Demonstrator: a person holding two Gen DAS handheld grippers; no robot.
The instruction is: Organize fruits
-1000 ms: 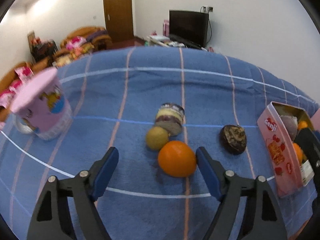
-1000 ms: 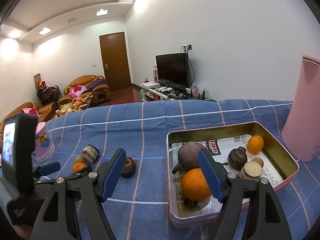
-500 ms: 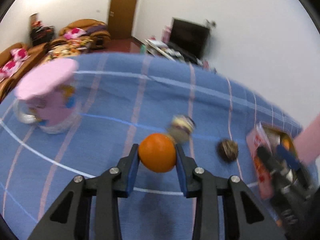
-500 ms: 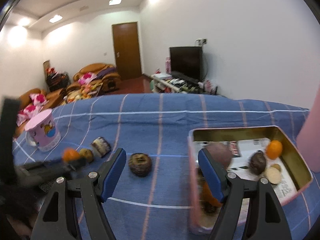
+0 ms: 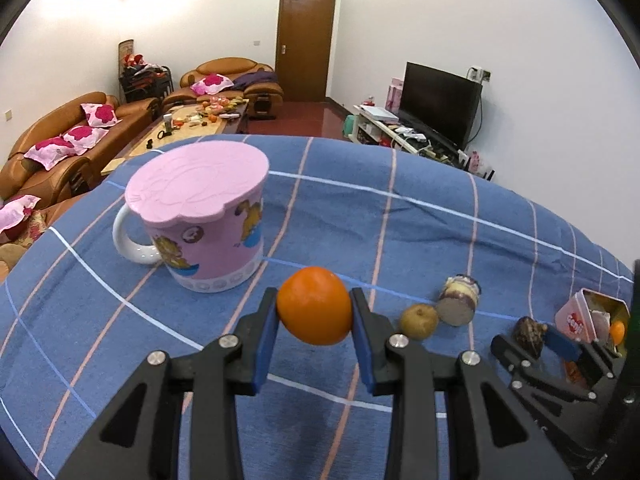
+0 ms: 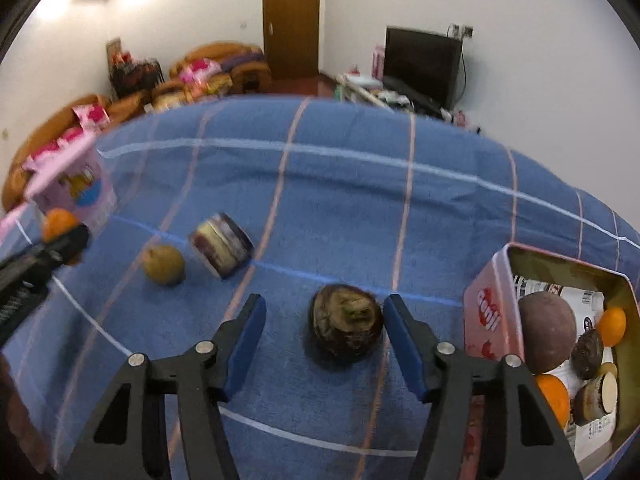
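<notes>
Covering the table, blue checked cloth (image 5: pixel 400 220) looks soft, so round fruit may roll. Pink tin (image 6: pixel 486 316) sits at right, part-filled. Left gripper (image 5: pixel 314 334) is clamped on an orange (image 5: pixel 314 305) held off the cloth: firm, light, mid-girth hold looks secure. Right gripper (image 6: pixel 324 344) is closing around a dark round fruit (image 6: pixel 346 330) on the cloth, one pad beside it, other clear; rind looks hard, take it across the widest part.

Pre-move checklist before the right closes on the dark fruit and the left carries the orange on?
1. Left gripper clamped on orange: ok.
2. Orange lifted off the blue cloth: ok.
3. Dark fruit between the closing right gripper pads: ok.
4. Both pads touching it: not ok, left pad apart.
5. Free space in pink tin: cannot tell.
</notes>
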